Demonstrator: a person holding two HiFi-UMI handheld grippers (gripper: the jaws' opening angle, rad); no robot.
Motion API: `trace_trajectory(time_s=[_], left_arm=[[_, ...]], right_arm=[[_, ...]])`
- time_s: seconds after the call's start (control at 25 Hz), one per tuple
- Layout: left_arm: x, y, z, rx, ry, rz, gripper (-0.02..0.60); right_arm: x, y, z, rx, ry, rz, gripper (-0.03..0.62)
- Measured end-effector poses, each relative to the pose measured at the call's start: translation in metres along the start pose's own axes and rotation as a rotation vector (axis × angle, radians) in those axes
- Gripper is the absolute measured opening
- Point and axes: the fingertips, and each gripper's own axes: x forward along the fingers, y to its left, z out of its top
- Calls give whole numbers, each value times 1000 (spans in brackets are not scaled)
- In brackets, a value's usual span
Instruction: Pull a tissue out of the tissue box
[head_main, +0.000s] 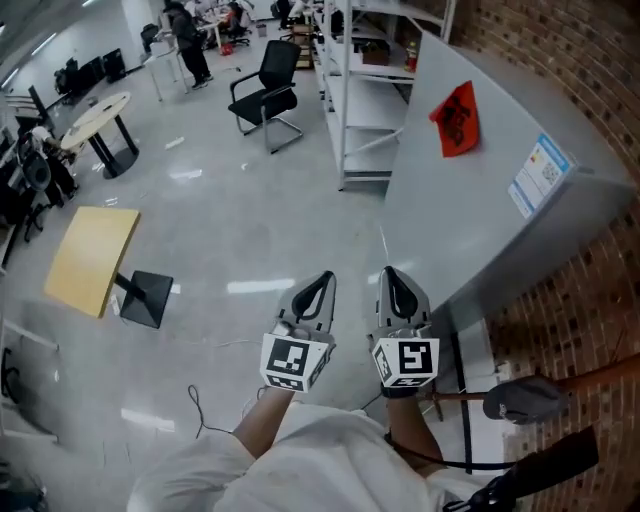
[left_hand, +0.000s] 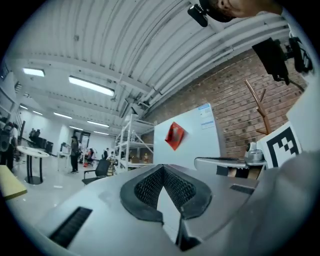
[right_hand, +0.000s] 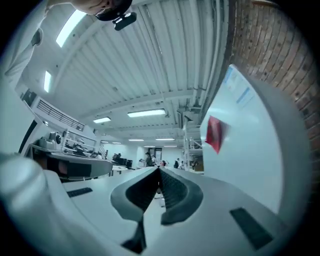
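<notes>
Two grippers are held side by side in our hands above the glossy floor (head_main: 250, 215), touching nothing. Far left stands a yellow table (head_main: 90, 258). Our left gripper (head_main: 322, 280) has its jaws pressed together at the tips, with nothing between them. Our right gripper (head_main: 392, 274) is likewise clenched and empty, near a grey cabinet (head_main: 500, 235) bearing a red paper (head_main: 455, 118). We find the tissue box in no view.

Open-plan office: office chair (head_main: 266, 88), metal shelving (head_main: 362, 95), brick wall (head_main: 585, 60).
</notes>
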Motion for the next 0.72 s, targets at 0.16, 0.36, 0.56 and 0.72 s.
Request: trace_trajectory(time_s=[0.16, 0.36, 0.56, 0.72], left_arm=[[-51, 71, 10, -3, -27, 139, 0], [-119, 156, 19, 10, -41, 329, 0], [-192, 214, 18, 18, -45, 497, 0], [-248, 244, 12, 24, -37, 652, 0]], right_arm=[[46, 89, 3, 4, -10, 192, 0], [93, 194, 0, 35, -14, 381, 0], [117, 296, -8, 67, 5, 569, 0], [119, 378, -14, 86, 23, 747, 0]])
